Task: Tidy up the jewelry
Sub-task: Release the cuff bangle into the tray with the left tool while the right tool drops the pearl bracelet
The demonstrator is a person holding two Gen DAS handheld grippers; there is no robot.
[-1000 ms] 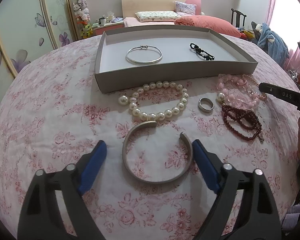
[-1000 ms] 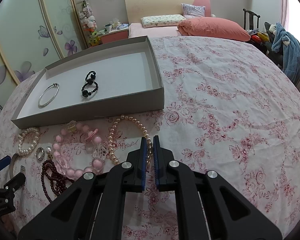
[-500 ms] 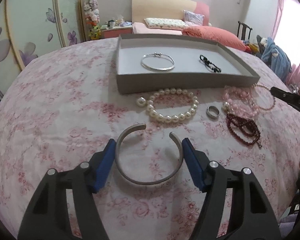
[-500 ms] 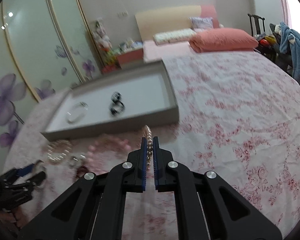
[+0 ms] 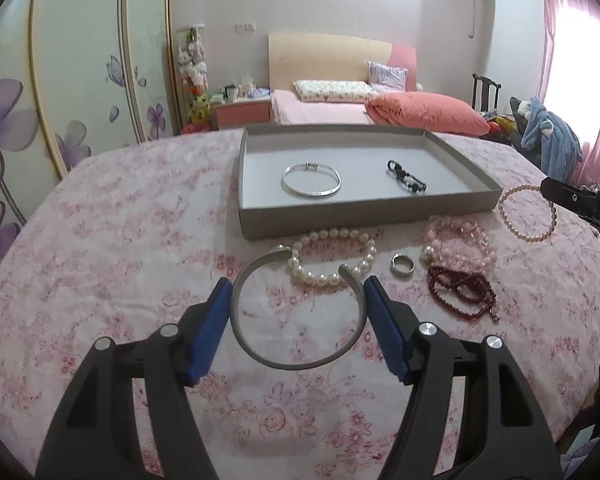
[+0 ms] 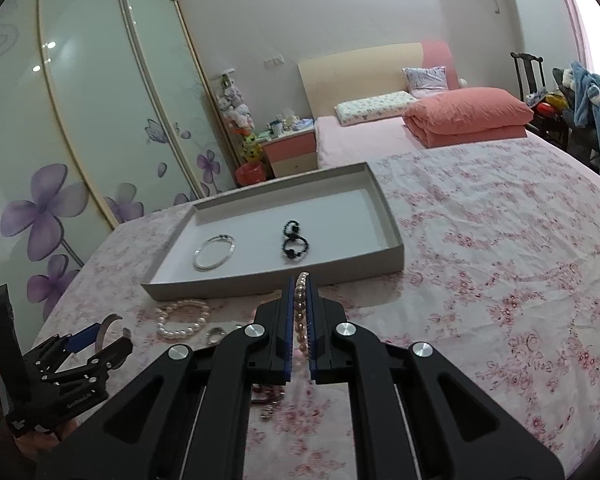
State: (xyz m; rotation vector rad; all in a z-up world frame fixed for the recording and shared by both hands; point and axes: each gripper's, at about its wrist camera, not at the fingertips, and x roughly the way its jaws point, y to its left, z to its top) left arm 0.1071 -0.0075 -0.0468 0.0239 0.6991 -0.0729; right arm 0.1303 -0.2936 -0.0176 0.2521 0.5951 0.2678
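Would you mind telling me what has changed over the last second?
The left gripper has closed onto the open silver cuff and lifted it off the bedspread. The right gripper, still shut on the small pearl strand, has raised it clear. The grey tray, its silver bangle and black bead bracelet stayed put.

Soft daylight from window [image 5: 576,60], perhaps overexposed; fisheye-bent edges.

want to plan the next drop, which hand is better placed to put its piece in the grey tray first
Right, probably. The right tool is shut on the pink pearl strand, lifted close to the grey tray. The left tool grips the silver cuff, farther back from the tray's wall.
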